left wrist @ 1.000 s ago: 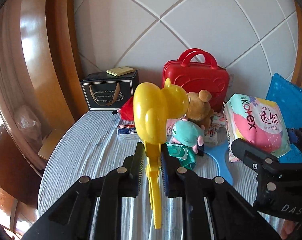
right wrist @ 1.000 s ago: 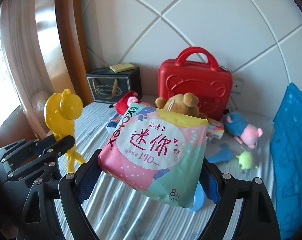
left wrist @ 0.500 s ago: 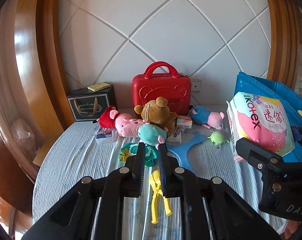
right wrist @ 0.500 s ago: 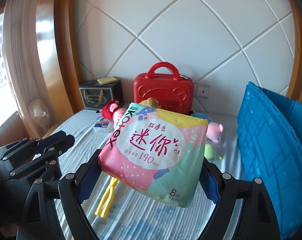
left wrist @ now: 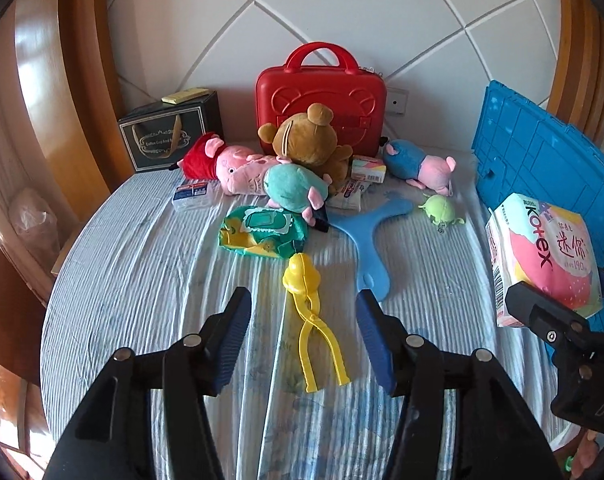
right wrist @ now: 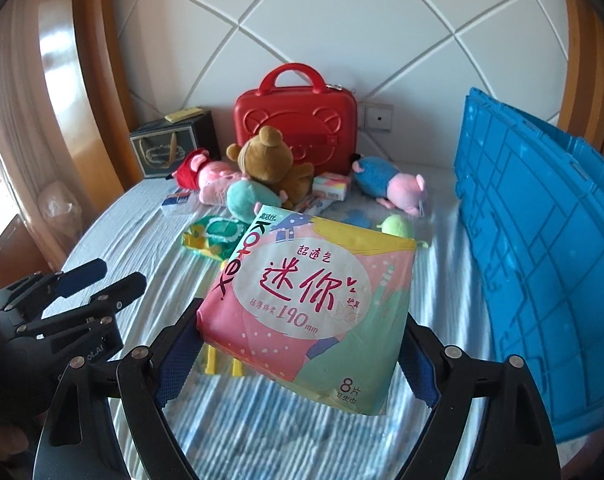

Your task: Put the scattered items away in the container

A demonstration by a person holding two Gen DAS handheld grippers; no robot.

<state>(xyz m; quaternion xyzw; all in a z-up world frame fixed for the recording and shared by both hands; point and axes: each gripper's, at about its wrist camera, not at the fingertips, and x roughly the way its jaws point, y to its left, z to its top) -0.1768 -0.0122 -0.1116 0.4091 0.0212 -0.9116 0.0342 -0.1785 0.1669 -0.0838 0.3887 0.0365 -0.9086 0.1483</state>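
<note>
Jaws on the left gripper (left wrist: 302, 308) are opening, and the yellow duck tongs (left wrist: 312, 322) lie loose on the striped bed sheet (left wrist: 141, 264) between them, touched by neither pad. A second ago those jaws were clenched on the tongs and held them up in the air. Now the tongs are down flat, duck head toward the red case (left wrist: 320, 110), just in front of the green wipes pack (left wrist: 261, 232).

Jaws on the right gripper (right wrist: 297, 354) are still grasping the pink pad packet (right wrist: 310, 300), one pad on each side, same as before. The packet is up off the sheet. The blue container (right wrist: 542, 264) stands just to its right and looks closer than it did a second ago.

Near the red case sit the brown bear (left wrist: 306, 142), the pink pig (left wrist: 237, 168) and the blue pig (left wrist: 418, 162).
</note>
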